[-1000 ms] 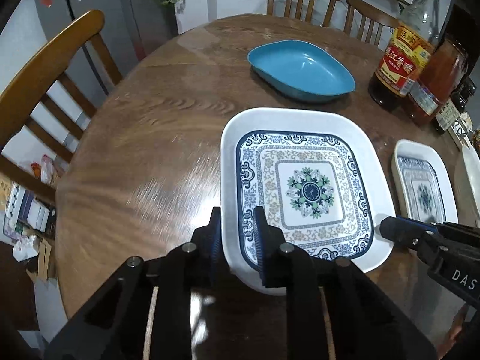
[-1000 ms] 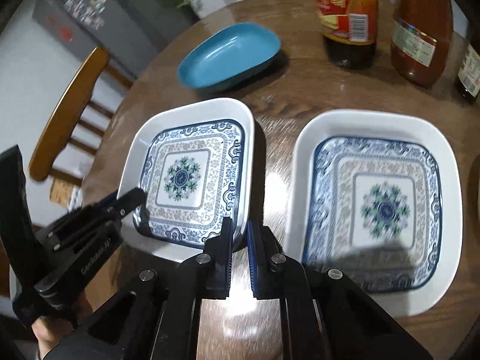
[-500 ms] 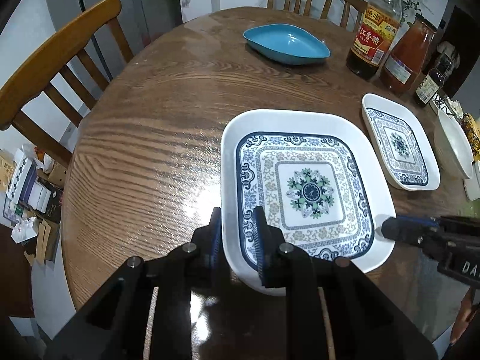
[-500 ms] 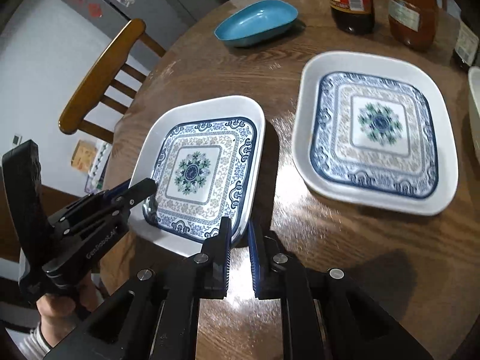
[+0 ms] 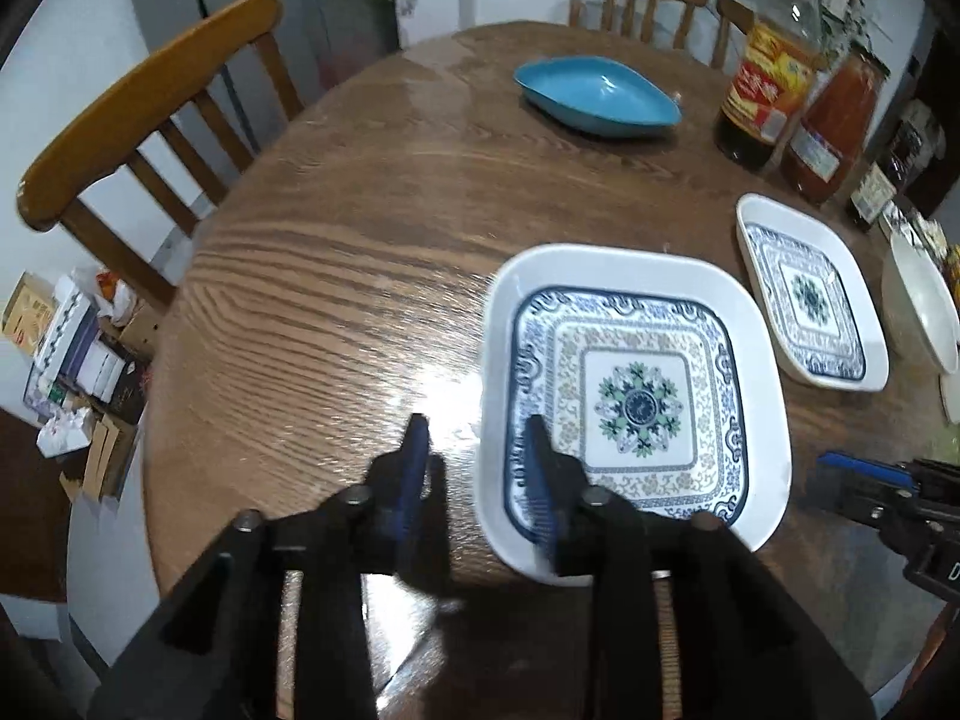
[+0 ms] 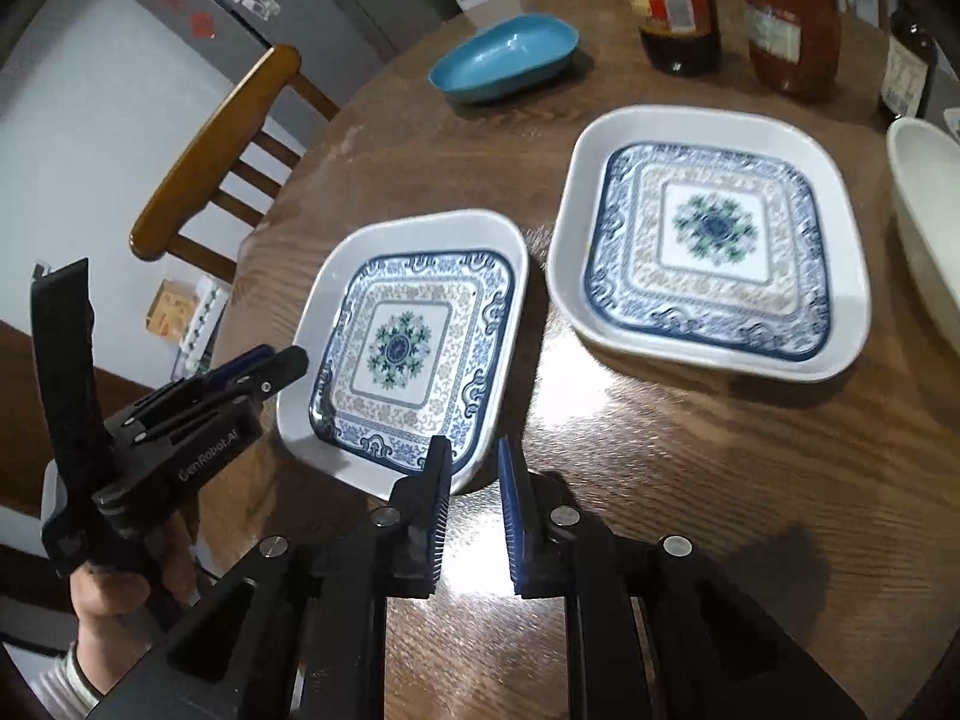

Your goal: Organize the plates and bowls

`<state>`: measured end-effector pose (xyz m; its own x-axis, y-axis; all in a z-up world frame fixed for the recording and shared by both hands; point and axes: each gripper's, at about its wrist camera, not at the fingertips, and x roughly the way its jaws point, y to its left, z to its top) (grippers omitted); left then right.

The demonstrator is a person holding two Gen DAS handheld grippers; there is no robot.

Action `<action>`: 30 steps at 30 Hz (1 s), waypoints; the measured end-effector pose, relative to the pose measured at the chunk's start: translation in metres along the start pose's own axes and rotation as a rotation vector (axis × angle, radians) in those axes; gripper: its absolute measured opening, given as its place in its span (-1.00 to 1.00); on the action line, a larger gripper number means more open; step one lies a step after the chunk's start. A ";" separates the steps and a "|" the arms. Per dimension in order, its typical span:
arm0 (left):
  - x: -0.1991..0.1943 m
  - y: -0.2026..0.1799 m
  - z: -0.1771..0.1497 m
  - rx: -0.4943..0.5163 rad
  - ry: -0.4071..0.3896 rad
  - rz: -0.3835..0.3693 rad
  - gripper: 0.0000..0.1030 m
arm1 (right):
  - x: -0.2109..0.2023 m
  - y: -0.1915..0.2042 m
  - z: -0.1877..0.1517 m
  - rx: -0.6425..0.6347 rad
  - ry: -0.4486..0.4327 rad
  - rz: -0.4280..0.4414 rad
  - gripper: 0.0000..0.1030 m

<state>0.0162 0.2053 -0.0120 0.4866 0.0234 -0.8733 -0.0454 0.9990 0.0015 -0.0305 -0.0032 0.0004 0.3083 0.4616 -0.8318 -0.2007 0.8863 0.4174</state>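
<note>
I am holding my left gripper (image 5: 477, 450) over the near plate (image 5: 630, 396), jaws spread apart, straddling its left rim without pinching it; one finger is hanging over the bare table (image 5: 336, 276), the other over the plate's patterned border. The plate is lying flat on the wood near the table's edge. My right gripper (image 6: 474, 474) is hovering just beside that same plate's near corner, jaws parted and gripping nothing. A second plate (image 6: 708, 240) is sitting close to the right of the first, not touching it. Behind both, the blue bowl (image 5: 597, 97) is resting well apart, near the bottles (image 5: 768, 84). A white bowl (image 6: 927, 222) is showing at the far right edge. A chair (image 5: 150, 102) is standing at the table's left.
</note>
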 end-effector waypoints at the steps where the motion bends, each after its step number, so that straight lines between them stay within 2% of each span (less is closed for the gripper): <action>1: -0.004 0.002 0.001 -0.011 -0.006 -0.001 -0.13 | -0.005 -0.004 -0.001 0.006 -0.010 0.002 -0.66; 5: -0.019 -0.004 0.009 -0.011 -0.045 0.006 0.10 | -0.025 -0.022 -0.003 0.057 -0.052 -0.006 -0.49; 8: -0.027 -0.017 0.015 0.009 -0.066 -0.014 0.38 | -0.043 -0.042 -0.006 0.112 -0.098 -0.032 -0.18; 10: -0.029 -0.029 0.021 0.027 -0.077 -0.033 0.50 | -0.054 -0.056 -0.008 0.152 -0.129 -0.051 -0.11; 16: -0.031 -0.069 0.040 0.102 -0.085 -0.109 0.61 | -0.073 -0.095 -0.008 0.275 -0.204 -0.105 -0.05; 19: -0.026 -0.093 0.051 0.134 -0.089 -0.136 0.69 | -0.073 -0.107 -0.007 0.311 -0.220 -0.128 -0.04; 22: -0.016 -0.114 0.059 0.156 -0.082 -0.153 0.69 | -0.069 -0.116 -0.003 0.340 -0.226 -0.130 -0.03; 30: 0.024 -0.150 0.076 0.216 -0.048 -0.118 0.69 | -0.048 -0.121 0.015 0.338 -0.221 -0.166 -0.03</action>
<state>0.1014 0.0595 0.0040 0.5190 -0.0970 -0.8492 0.1991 0.9799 0.0097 -0.0075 -0.1321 -0.0043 0.5099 0.2766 -0.8146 0.1724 0.8948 0.4117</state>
